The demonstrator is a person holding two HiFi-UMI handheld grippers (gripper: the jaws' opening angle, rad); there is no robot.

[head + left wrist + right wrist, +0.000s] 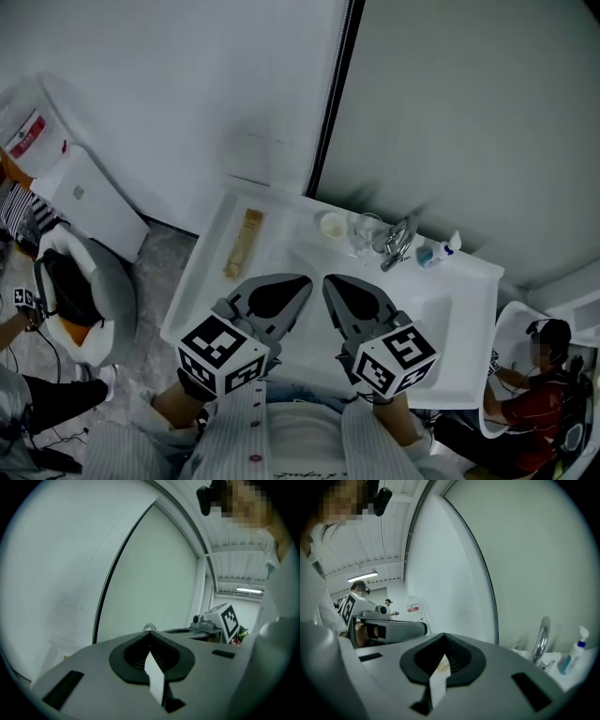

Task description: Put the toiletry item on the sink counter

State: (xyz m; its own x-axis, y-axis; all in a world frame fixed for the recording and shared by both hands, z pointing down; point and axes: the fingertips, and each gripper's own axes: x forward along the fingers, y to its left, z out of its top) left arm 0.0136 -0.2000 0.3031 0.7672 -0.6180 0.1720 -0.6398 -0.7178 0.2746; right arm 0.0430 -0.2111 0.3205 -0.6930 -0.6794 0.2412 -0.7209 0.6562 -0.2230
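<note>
A long tan toiletry item (243,243) lies flat on the left part of the white sink counter (202,281). Both grippers hover side by side over the counter's front edge, close to my body. My left gripper (305,279) is shut with nothing between its jaws, its tips a little right of and nearer than the tan item. My right gripper (328,279) is also shut and empty, right beside it. In the left gripper view the jaws (150,632) meet at a point against the wall. The right gripper view shows its jaws (444,634) closed the same way.
At the back of the counter stand a white cup (333,225), a clear glass (367,230), a chrome faucet (398,244) and a small blue bottle (436,251). A grey partition rises behind. A person in red (544,375) sits at the right, a water dispenser (56,169) stands at the left.
</note>
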